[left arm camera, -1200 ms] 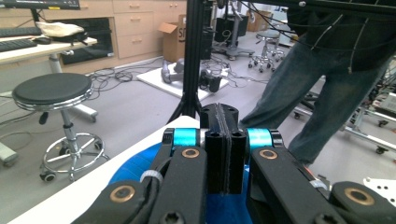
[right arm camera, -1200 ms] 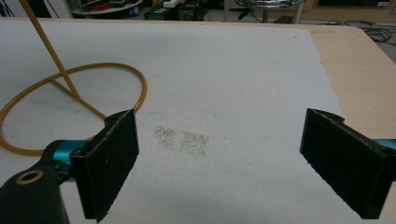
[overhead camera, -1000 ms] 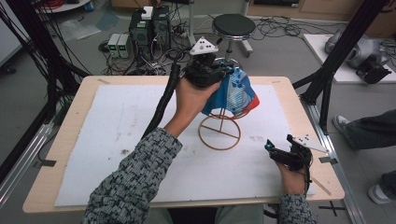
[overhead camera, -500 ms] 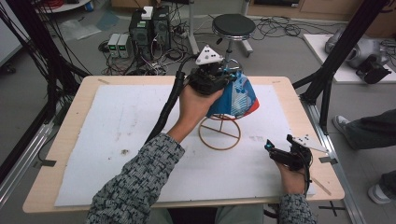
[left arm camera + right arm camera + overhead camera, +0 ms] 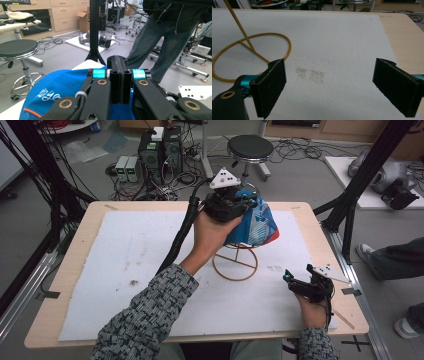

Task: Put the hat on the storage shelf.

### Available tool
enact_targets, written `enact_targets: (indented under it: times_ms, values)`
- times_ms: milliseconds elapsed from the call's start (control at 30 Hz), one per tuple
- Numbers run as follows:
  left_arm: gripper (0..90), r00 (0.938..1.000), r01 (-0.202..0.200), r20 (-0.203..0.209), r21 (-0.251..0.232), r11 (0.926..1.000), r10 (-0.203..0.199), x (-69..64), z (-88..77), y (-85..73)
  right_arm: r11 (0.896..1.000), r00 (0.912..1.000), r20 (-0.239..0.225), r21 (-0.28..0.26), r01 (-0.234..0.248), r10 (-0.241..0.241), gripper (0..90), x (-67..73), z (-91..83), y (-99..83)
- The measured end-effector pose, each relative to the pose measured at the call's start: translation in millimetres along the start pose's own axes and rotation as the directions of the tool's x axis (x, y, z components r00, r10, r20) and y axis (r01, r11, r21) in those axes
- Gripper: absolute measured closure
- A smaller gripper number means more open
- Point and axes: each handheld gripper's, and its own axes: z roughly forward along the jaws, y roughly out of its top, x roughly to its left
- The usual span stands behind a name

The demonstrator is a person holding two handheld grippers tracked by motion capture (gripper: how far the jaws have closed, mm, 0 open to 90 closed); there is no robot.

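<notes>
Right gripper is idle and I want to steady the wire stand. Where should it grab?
Grip the ring base at its near right edge, coming in low from the right gripper side. The ring lies flat on the white mat, thin enough for the open jaws, and the cap hangs clear above.

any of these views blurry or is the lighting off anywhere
High view: soft, even light, faint shadows under the wire stand. Left gripper view: jaws slightly soft up close, blue cap readable. Right gripper view: sharp white mat, no glare.
</notes>
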Motion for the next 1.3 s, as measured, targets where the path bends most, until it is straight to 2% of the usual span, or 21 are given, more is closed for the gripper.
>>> enact_targets:
  times_ms: [133, 333, 433, 667, 800, 900, 1133, 1300]
  values:
    - [89.5, 1.0, 0.004, 0.001, -0.001, 1.0, -0.004, -0.3, -1.1, 2.6, 1.0, 1.0, -0.002, 0.005, -0.003, 0.003, 10.7, -0.2, 0.0, -0.1]
    - [89.5, 0.9999, -0.013, -0.001, 0.003, 0.9999, 0.013, -2.8, -1.0, 4.1, 1.0, 1.0, -0.003, 0.005, 0.0, 0.0, 10.7, -0.2, 0.0, -0.1]
    - [89.5, 0.9993, -0.035, -0.01, 0.012, 0.9993, 0.035, -2.5, 1.6, 1.1, 1.0, 1.0, -0.001, 0.0, -0.002, 0.002, 10.7, 0.1, 0.0, 0.0]
    - [89.4, 0.9986, -0.051, -0.016, 0.027, 0.9984, 0.051, -0.1, 7.7, -7.7, 1.0, 1.0, -0.003, 0.003, -0.002, 0.002, 10.7, -0.6, -0.1, -0.2]
    - [89.2, 0.9986, -0.046, -0.025, 0.026, 0.9986, 0.047, 2.3, 8.6, -10.0, 1.0, 1.0, -0.003, 0.003, -0.005, 0.005, 10.7, -0.7, -0.1, -0.2]
    - [89.0, 0.9965, -0.071, -0.043, 0.031, 0.997, 0.072, 2.6, 9.8, -13.2, 1.0, 1.0, -0.004, 0.004, -0.004, 0.004, 10.7, -0.5, -0.1, -0.2]
    - [82.3, 0.9937, -0.101, -0.046, 0.025, 0.9946, 0.102, 0.7, 10.5, -17.2, 1.0, 1.0, -0.004, 0.004, -0.001, 0.001, 10.7, -0.6, -0.2, -0.2]
    - [79.7, 0.9936, -0.103, -0.045, 0.02, 0.9945, 0.103, 2.2, 9.9, -17.9, 1.0, 1.0, -0.003, 0.004, -0.001, 0.001, 10.7, -0.5, -0.2, -0.1]
